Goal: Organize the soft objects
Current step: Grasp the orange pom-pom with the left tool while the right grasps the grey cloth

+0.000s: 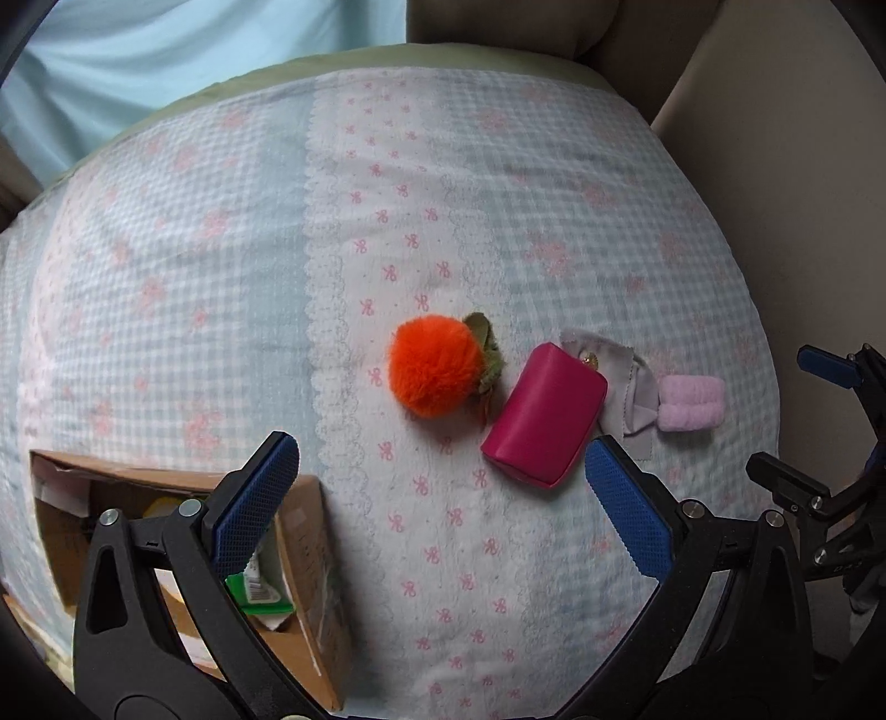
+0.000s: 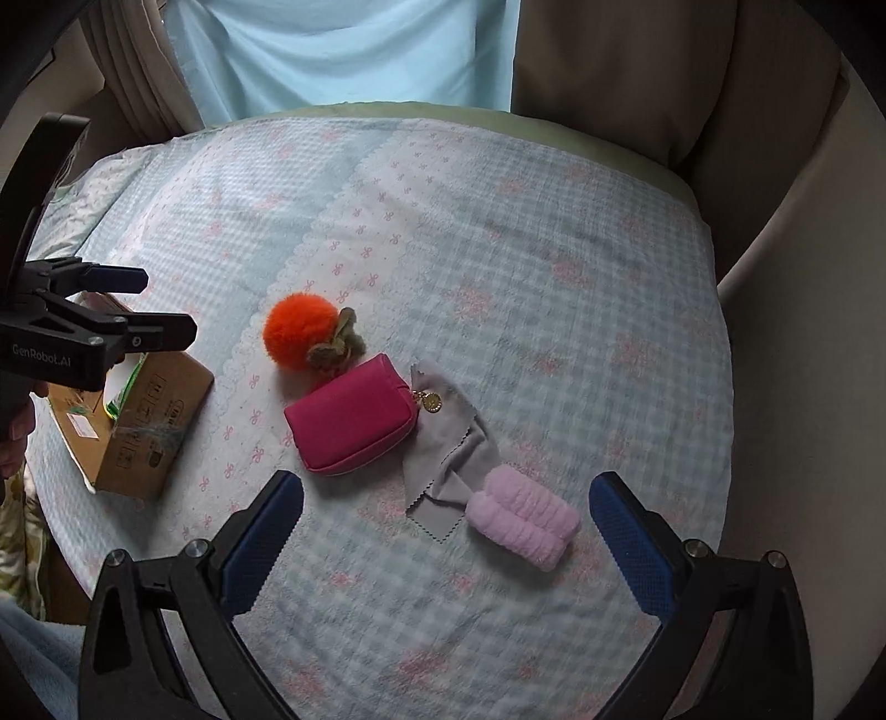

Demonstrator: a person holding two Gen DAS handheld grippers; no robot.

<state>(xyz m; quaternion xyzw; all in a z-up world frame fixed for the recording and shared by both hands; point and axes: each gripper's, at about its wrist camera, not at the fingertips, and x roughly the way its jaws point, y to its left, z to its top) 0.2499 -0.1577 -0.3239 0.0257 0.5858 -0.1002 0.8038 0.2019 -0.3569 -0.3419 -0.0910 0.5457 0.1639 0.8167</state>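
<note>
Nothing is gripped: both the left claw (image 1: 437, 493) and right claw (image 2: 446, 531) are spread wide. A pick is judged next; the scrunchies (image 2: 523, 523) are nearest the right claw, the box (image 2: 149, 426) presumably their destination.

Light was soft and diffuse in both views, daylight coming through the pale blue curtain (image 2: 354, 50) at 12 o'clock. Shadows were faint; a weak one lay beneath the orange pom-pom (image 1: 434, 365) toward 6 o'clock. No glare seen. Strong fisheye bowing curved the checked bedspread (image 2: 581, 266) into a dome, with black vignette at the corners. Centre stayed reasonably sharp; fabric pattern smeared toward 3 and 9 o'clock. Cardboard box (image 1: 310, 554) interior at 8 o'clock was dim, its contents perhaps slightly out of focus.
</note>
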